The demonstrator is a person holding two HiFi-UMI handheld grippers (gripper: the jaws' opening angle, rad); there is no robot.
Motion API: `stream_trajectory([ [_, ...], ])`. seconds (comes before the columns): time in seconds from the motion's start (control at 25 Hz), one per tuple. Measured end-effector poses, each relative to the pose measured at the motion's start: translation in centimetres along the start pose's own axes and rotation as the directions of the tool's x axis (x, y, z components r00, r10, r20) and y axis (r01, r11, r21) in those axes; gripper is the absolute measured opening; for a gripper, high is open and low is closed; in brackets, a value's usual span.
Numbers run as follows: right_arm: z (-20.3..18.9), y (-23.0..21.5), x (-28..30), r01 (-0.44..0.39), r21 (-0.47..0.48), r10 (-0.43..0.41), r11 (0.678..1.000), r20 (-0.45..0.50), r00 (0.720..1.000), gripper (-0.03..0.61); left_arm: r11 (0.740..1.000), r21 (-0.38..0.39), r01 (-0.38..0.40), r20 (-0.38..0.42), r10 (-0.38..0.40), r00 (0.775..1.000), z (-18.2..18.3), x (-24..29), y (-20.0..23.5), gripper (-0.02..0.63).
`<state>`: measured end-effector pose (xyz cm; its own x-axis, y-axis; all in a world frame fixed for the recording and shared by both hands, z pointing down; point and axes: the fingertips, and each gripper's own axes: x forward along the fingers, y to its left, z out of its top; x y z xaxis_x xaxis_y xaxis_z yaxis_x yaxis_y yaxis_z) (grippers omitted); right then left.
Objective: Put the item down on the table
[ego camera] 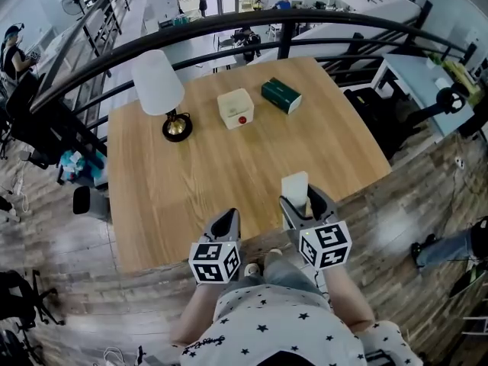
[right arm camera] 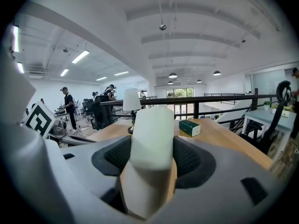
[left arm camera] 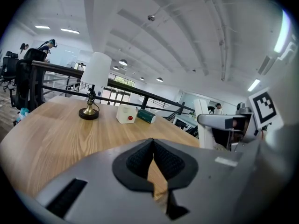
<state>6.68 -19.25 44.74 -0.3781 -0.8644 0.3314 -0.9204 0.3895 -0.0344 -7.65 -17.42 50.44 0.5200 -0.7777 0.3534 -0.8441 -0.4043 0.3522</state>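
Cream block (ego camera: 295, 187) is the task's thing, and it stands upright at about five o'clock on the table (ego camera: 229, 175), right over the near edge. Whether its base touches the wood I cannot tell.

Sweeping from the left, a lamp (ego camera: 160, 90) stands at ten o'clock, a white box (ego camera: 235, 108) with a red button at twelve and a green box (ego camera: 281, 95) at one, all well apart from the block. The left gripper (ego camera: 227, 219) sits at six o'clock with its jaws together and nothing between them. The right gripper (ego camera: 303, 204) is clamped on the block's lower half, both pads pressing its sides.

The edge is the main risk. Let go here, the tall, narrow block could tip toward the person and drop off the table. Opening the jaws before the base is flat, or dragging a pad on withdrawal, would also topple it.
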Motion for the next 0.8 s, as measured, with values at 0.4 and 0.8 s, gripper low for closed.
stream_trajectory([
  [0.4, -1.6, -3.0, 7.9, -0.065, -0.042, 0.06, 0.997, -0.104, 0.993, 0.276, 0.997, -0.032, -0.064, -0.018, 0.063, 0.998, 1.5, 4.8, 3.2, 0.012],
  [0.8, -6.2, -6.3, 16.9, -0.152, -0.082, 0.121, 0.985, -0.302, 0.946, 0.276, 0.992, -0.053, -0.116, -0.031, 0.115, 0.993, 3.0, 10.4, 5.4, 0.012],
])
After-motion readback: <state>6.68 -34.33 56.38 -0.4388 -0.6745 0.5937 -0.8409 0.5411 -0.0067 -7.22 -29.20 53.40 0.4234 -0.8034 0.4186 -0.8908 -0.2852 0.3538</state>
